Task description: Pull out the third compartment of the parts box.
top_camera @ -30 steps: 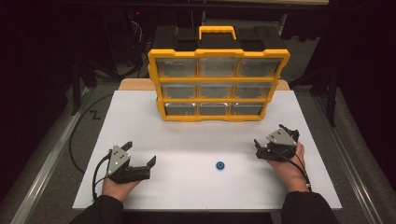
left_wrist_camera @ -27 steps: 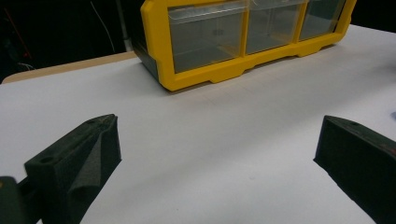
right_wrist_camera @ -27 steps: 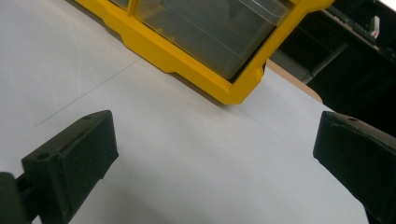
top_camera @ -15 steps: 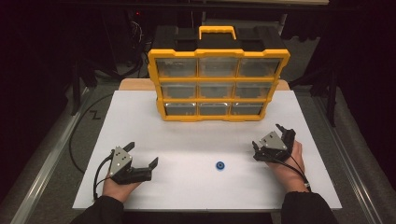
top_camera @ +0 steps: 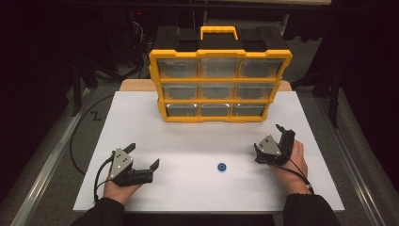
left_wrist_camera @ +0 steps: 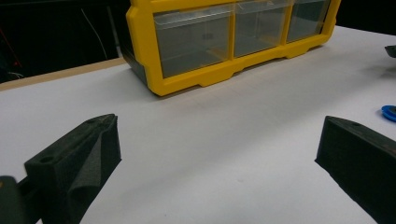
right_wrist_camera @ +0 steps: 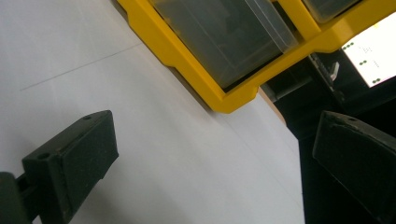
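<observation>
Left gripper (top_camera: pixel 142 156): near left on the white table (top_camera: pixel 197 141), jaws spread wide, holding nothing.
Right gripper (top_camera: pixel 269 141): near right, tilted, jaws spread wide, holding nothing.
Blue ring (top_camera: pixel 221 166): flat on the table between both grippers, nearer the right, touching neither.
Yellow drawer cabinet (top_camera: pixel 219 87): upright at the far middle, drawers closed.

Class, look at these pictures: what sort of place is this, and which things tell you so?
Probably a lab or workshop bench: a yellow drawer organiser on a white table, dark surroundings with cables, and a person holding the left gripper and right gripper.
</observation>
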